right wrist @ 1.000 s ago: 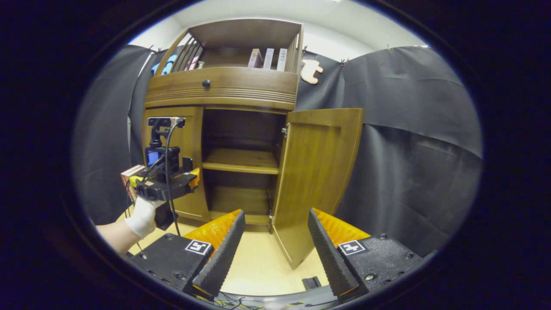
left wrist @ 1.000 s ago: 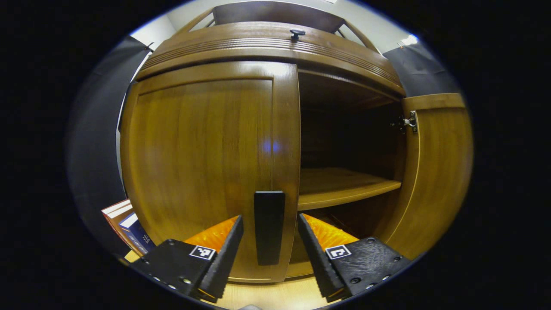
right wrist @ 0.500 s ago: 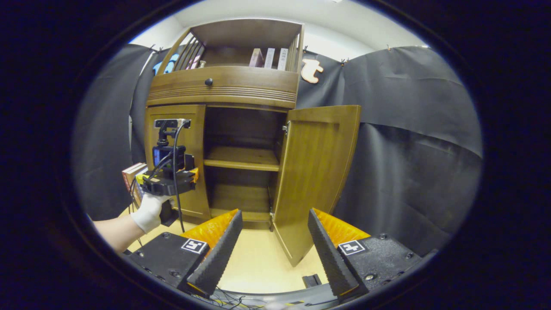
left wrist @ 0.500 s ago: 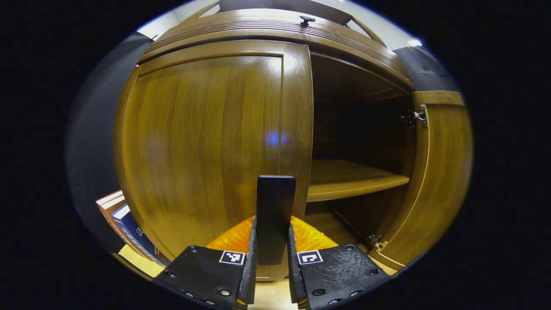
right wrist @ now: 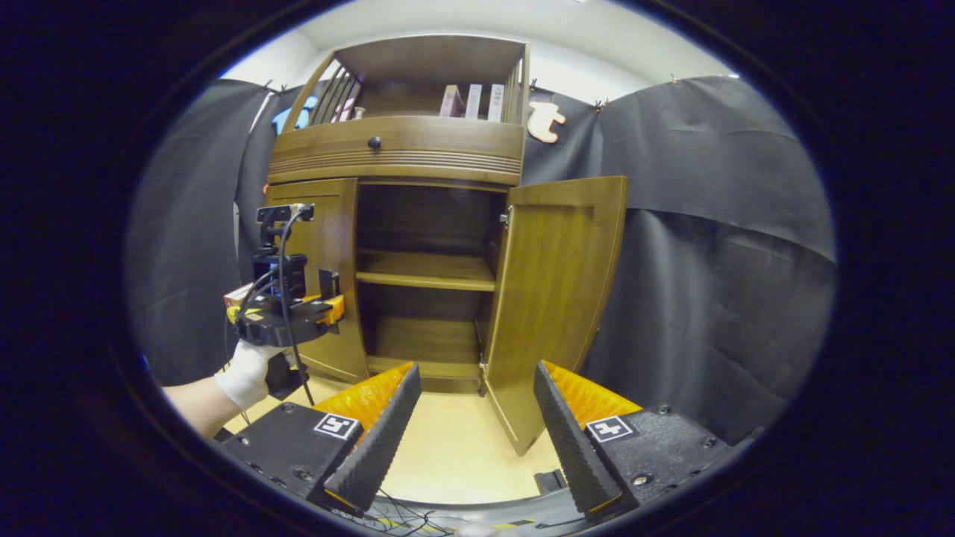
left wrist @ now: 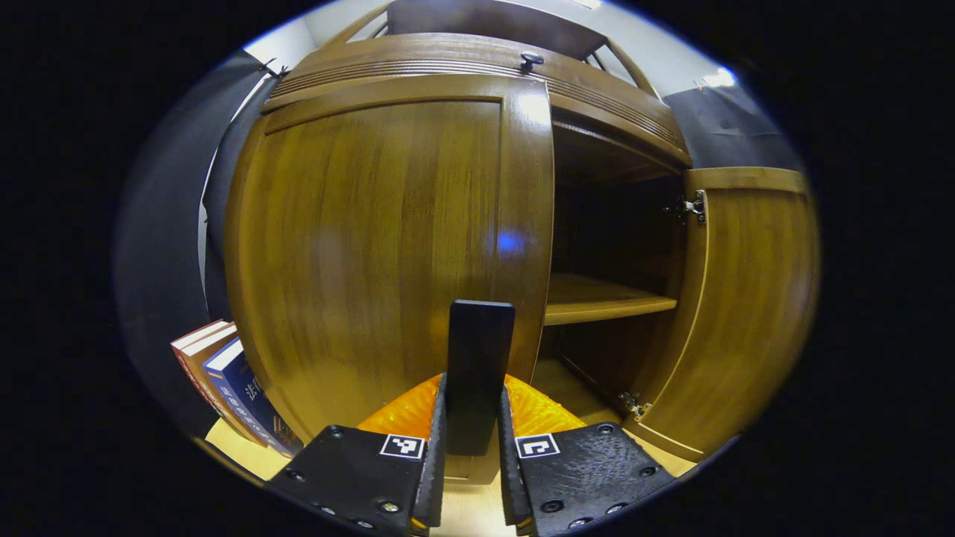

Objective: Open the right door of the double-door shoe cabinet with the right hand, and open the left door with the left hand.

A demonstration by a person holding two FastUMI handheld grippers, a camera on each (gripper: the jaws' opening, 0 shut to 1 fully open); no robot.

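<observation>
1. Left gripper (left wrist: 471, 477): jaws drawn in narrow, both fingers pressed on the flat black handle (left wrist: 477, 373) at the free edge of the left door (left wrist: 380, 246). In the right gripper view the same tool sits against that door, held by a gloved hand (right wrist: 250, 373) with a cable hanging from it.
2. Left door: its free edge stands slightly off the cabinet front.
3. Right door (right wrist: 556, 298): swung wide open, hinges (left wrist: 690, 209) exposed, a shelf (right wrist: 425, 272) visible inside.
4. Right gripper (right wrist: 477, 425): jaws wide apart, holding nothing, well back from the shoe cabinet (right wrist: 403, 149), above the pale floor (right wrist: 455, 455).
5. Surroundings: books (left wrist: 231, 388) leaning just beside the cabinet's left side; a drawer knob (right wrist: 374, 142) above the doors; boxes (right wrist: 471, 101) on the top shelf; loose cables (right wrist: 403, 514) on the floor near the right gripper.
</observation>
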